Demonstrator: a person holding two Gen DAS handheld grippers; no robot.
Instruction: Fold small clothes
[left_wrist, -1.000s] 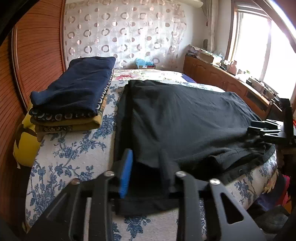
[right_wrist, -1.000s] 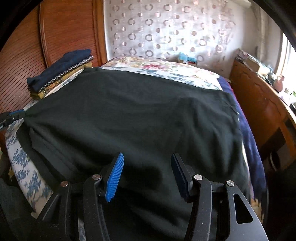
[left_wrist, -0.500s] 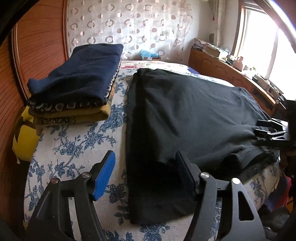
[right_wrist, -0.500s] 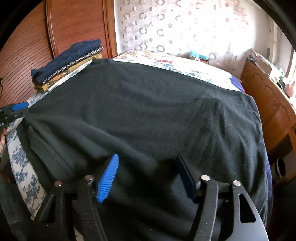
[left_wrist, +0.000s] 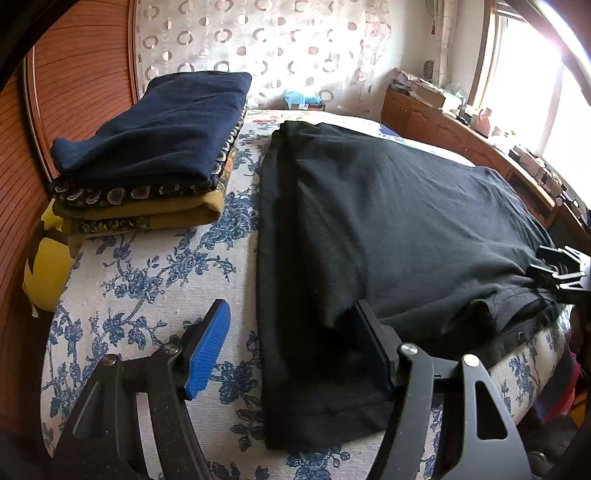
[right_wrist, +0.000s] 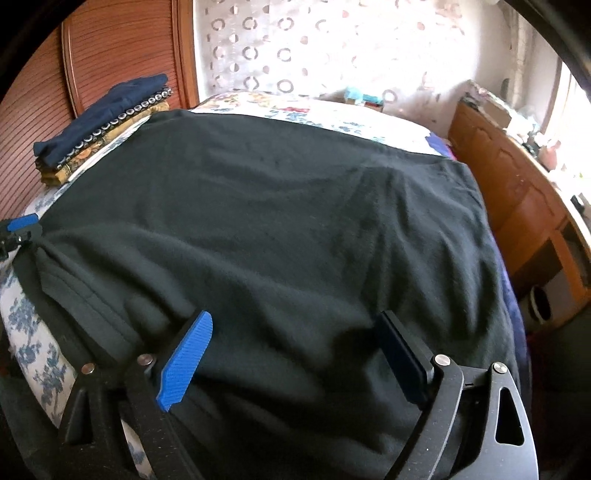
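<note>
A black garment (left_wrist: 388, 221) (right_wrist: 277, 221) lies spread flat across the bed, its left edge folded in to a straight line. My left gripper (left_wrist: 291, 332) stands open over its near left corner. The blue pad is above the bedcover, the black pad above the cloth, and neither presses on it. My right gripper (right_wrist: 295, 350) hangs over the near right part of the garment. Its jaws are opening, with cloth beneath them but not pinched. Each gripper shows at the edge of the other's view, the right gripper (left_wrist: 561, 269) and the left gripper (right_wrist: 18, 229).
A stack of folded clothes (left_wrist: 155, 147) (right_wrist: 103, 122), navy on top, sits at the far left of the bed (left_wrist: 147, 280). A yellow cushion (left_wrist: 48, 266) is wedged against the wooden panel (left_wrist: 74, 74). A cluttered wooden cabinet (right_wrist: 517, 192) runs along the right under the window.
My left gripper let go of the garment's near left corner and stands wide open; the cloth now lies flat. My right gripper's jaws have spread wider over the cloth.
</note>
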